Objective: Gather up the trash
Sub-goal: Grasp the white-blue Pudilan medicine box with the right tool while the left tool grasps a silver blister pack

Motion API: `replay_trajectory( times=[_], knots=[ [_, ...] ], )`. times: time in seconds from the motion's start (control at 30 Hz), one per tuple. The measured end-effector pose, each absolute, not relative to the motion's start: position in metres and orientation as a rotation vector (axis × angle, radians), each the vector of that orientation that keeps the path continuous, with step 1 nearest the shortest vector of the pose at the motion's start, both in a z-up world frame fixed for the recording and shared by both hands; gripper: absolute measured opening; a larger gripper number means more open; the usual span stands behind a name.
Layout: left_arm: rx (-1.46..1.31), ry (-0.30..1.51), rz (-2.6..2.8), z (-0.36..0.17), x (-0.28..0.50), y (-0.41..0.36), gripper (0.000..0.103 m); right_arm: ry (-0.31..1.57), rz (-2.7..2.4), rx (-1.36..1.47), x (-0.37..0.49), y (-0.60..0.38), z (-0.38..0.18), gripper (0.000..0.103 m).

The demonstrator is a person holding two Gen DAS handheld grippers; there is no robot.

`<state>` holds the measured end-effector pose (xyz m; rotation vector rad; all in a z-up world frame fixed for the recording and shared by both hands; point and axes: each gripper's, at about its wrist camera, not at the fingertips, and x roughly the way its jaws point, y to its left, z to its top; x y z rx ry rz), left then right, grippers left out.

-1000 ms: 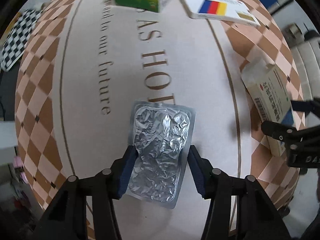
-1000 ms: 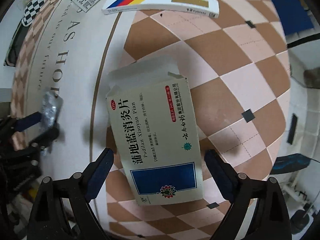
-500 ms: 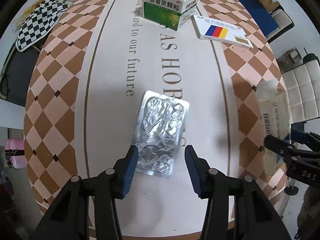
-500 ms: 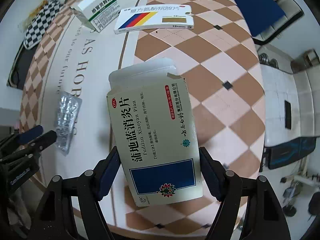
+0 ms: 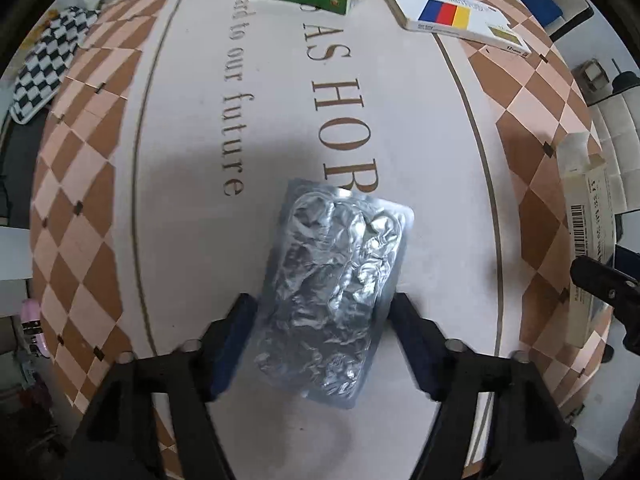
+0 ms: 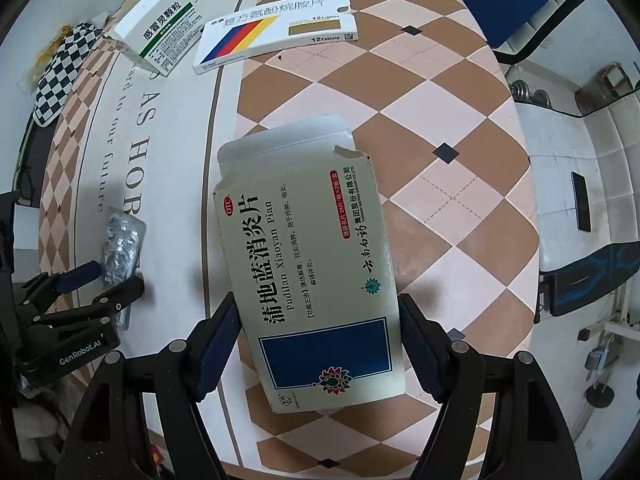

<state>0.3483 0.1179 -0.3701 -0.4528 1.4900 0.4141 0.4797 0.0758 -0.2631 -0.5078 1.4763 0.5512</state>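
Note:
A crumpled silver blister pack (image 5: 340, 280) lies on the table's white band, its near end between the fingers of my left gripper (image 5: 322, 320). Those jaws are opening and the pads stand just off the pack's edges. The right wrist view shows the same blister pack (image 6: 120, 244) flat on the table with the left gripper (image 6: 116, 278) astride it. My right gripper (image 6: 318, 320) is shut on a pale medicine box (image 6: 304, 240) with a blue panel and an open top flap. It holds the box above the checkered part of the table. That box (image 5: 588, 240) shows at the right edge of the left wrist view.
A green and white medicine box (image 6: 160, 36) and a flat white box with blue, red and yellow stripes (image 6: 276, 28) lie at the far end of the table (image 5: 180, 160). A black and white checkered cloth (image 6: 60, 68) sits beyond the far left edge. White seating (image 6: 560, 140) stands to the right.
My left gripper rose off the blister pack, then came back down over it with wider jaws. My right gripper closed on the medicine box and lifted it off the table.

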Motion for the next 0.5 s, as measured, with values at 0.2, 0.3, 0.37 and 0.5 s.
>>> replay_trajectory(
  times=[0.2, 0.3, 0.37, 0.5],
  knots=[
    [-0.465, 1.468, 0.426, -0.357, 0.339, 0.109, 0.048, 1.478, 0.572, -0.492, 0.478, 0.066, -0.261, 0.078],
    [-0.473, 1.431, 0.440, -0.346, 0.340, 0.102, 0.038, 1.462, 0.582, -0.489, 0.472, 0.061, -0.255, 0.078],
    [-0.460, 1.409, 0.441, -0.336, 0.337, 0.096, 0.038, 1.455, 0.586, -0.486, 0.466, 0.057, -0.250, 0.078],
    [-0.457, 1.446, 0.422, -0.344, 0.318, 0.095, 0.042, 1.448, 0.578, -0.469, 0.454, 0.050, -0.245, 0.078]
  ],
)
